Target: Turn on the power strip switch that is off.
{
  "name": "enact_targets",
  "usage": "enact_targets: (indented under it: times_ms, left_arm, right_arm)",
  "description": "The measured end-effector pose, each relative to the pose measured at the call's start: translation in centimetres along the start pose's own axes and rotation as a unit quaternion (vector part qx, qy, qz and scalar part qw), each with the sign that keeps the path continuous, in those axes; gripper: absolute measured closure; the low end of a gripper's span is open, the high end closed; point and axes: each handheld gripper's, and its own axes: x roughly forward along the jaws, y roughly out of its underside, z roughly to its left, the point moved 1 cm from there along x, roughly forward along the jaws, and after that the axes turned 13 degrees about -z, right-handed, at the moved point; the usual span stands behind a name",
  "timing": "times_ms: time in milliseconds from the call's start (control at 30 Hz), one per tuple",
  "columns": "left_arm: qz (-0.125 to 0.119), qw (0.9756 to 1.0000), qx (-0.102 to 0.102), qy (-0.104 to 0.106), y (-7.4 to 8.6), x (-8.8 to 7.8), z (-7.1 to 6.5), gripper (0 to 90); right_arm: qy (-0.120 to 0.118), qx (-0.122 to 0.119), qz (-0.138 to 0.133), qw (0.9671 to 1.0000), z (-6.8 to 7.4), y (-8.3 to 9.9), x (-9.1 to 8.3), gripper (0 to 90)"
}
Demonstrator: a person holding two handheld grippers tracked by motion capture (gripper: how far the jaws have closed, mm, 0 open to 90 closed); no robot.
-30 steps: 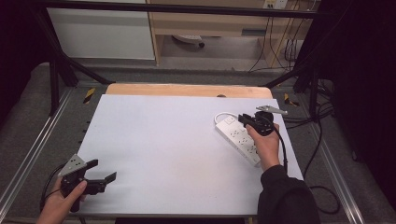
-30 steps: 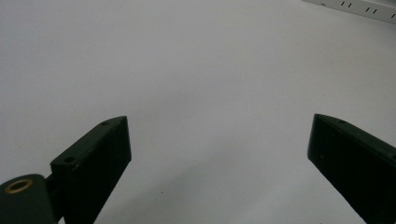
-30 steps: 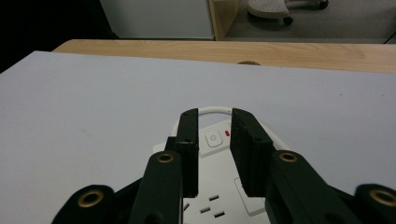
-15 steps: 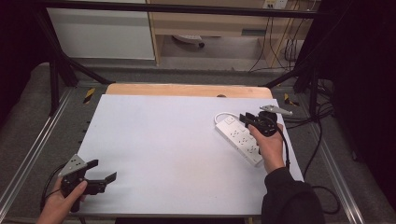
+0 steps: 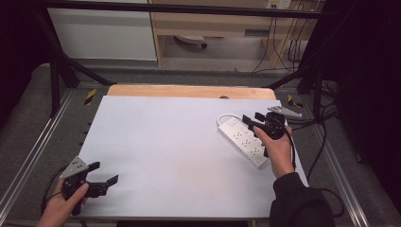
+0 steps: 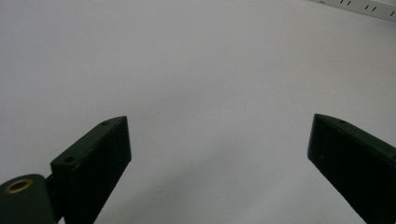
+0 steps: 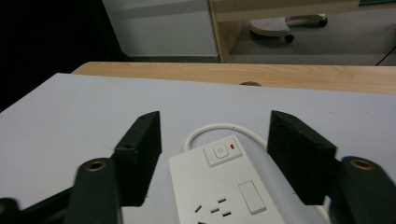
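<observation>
A white power strip (image 5: 243,142) lies slantwise on the right part of the white table (image 5: 179,142). My right gripper (image 5: 252,118) hovers over its far end, where the switch button (image 7: 223,151) shows a red light. The right gripper (image 7: 215,126) is open; its jaws have just been opening and stand to either side of the power strip (image 7: 224,196) without pressing on it. My left gripper (image 5: 105,173) rests in a hand at the near left corner, open. In the left gripper view, the left gripper (image 6: 219,154) has bare table between its jaws, and the power strip (image 6: 369,5) shows far off.
The strip's white cable (image 7: 219,127) loops at its far end. A wooden board (image 5: 189,91) runs along the table's far edge. Metal frame rails (image 5: 42,137) flank the table, dark cables (image 5: 326,137) hang at the right, and a white cabinet (image 5: 104,28) stands behind.
The right gripper's jaws have spread wider over the power strip's switch end. Both hands have stayed about where they were.
</observation>
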Motion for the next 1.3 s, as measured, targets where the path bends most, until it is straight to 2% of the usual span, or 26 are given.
enact_targets:
  times_ms: [133, 233, 300, 600, 867, 1033, 1300]
  left_arm:
    - [0.000, 1.0000, 0.000, 0.000, 0.0, 0.0, 0.0, 6.3]
    - [0.001, 1.0000, 0.000, 0.000, 0.0, 0.0, 0.0, 6.3]
    - [0.000, 1.0000, -0.001, 0.000, 0.0, 0.0, 0.0, 6.3]
    - [0.000, 1.0000, 0.000, 0.001, 0.0, 0.0, 0.0, 6.3]
    - [0.000, 1.0000, -0.001, 0.001, 0.0, 0.0, -0.1, 6.3]
    - [-0.001, 1.0000, -0.001, 0.000, 0.0, 0.0, 0.0, 6.3]
    - [-0.002, 1.0000, -0.001, 0.000, 0.0, 0.0, -0.1, 6.3]
  right_arm:
    - [-0.001, 0.000, -0.007, 1.0000, -0.2, -0.1, -0.2, 19.4]
    - [0.017, -0.006, -0.018, 0.9997, -0.2, -0.3, -0.5, 9.6]
    - [0.020, -0.007, -0.022, 0.9995, -0.3, -0.4, -0.7, 7.4]
    - [0.022, -0.024, -0.040, 0.9987, -0.3, -0.9, -2.1, 5.5]
    - [0.014, -0.042, -0.052, 0.9977, -0.4, -0.9, -4.0, 4.2]
    - [0.028, -0.060, -0.063, 0.9958, -0.7, -0.2, -5.5, 4.1]
    - [0.045, -0.072, -0.079, 0.9932, -1.7, 1.4, -8.7, 2.4]
